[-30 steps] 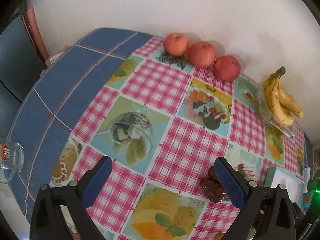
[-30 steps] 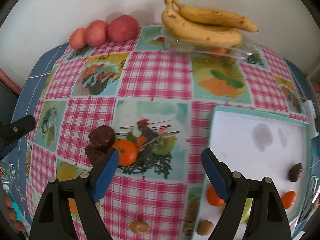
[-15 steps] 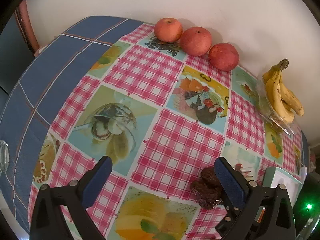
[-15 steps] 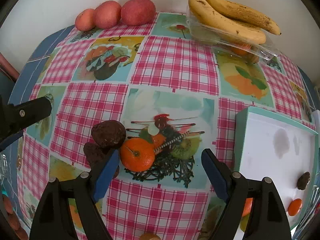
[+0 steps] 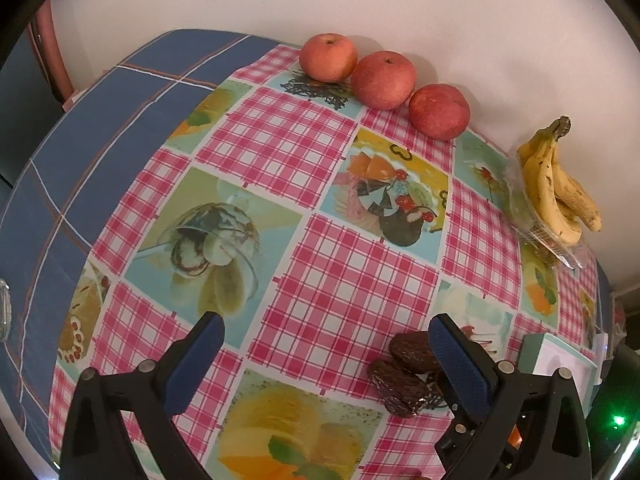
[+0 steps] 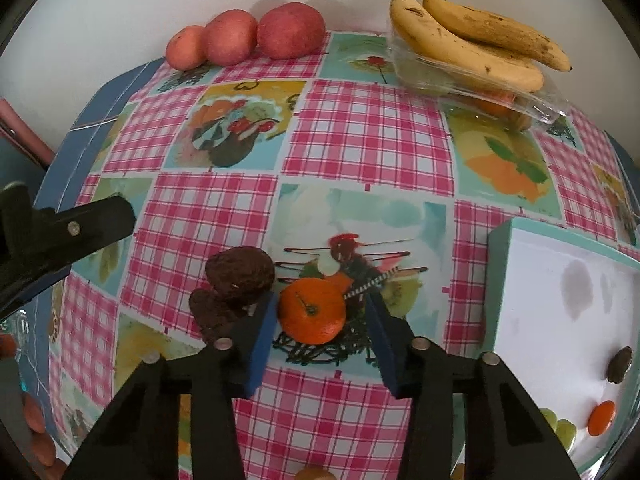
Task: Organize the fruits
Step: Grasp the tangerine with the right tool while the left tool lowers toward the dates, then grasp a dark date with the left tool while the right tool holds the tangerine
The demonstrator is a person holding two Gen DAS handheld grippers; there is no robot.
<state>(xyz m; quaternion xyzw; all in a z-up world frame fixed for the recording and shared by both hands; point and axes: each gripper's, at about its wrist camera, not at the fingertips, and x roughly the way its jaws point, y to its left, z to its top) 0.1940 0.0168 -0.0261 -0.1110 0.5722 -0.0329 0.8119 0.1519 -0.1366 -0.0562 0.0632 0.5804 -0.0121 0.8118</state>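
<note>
Right gripper (image 6: 322, 316), jaws part-open, straddles a small orange (image 6: 312, 311) on the table (image 6: 372, 136), not yet pinched; closing comes next; left gripper (image 5: 326, 350) wide open, empty.

The right gripper (image 6: 322, 314) has its blue pads on both sides of the tangerine (image 6: 312, 311), left pad touching; 2 dark dates (image 6: 230, 284) lie just left.

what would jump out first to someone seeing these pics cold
The bright orange tangerine sits between the fingers of the right hand-held gripper, with dark brown dates just to its left on the checked tablecloth. At the far edge by the wall, three red apples line up, with bananas on a clear container.
</note>
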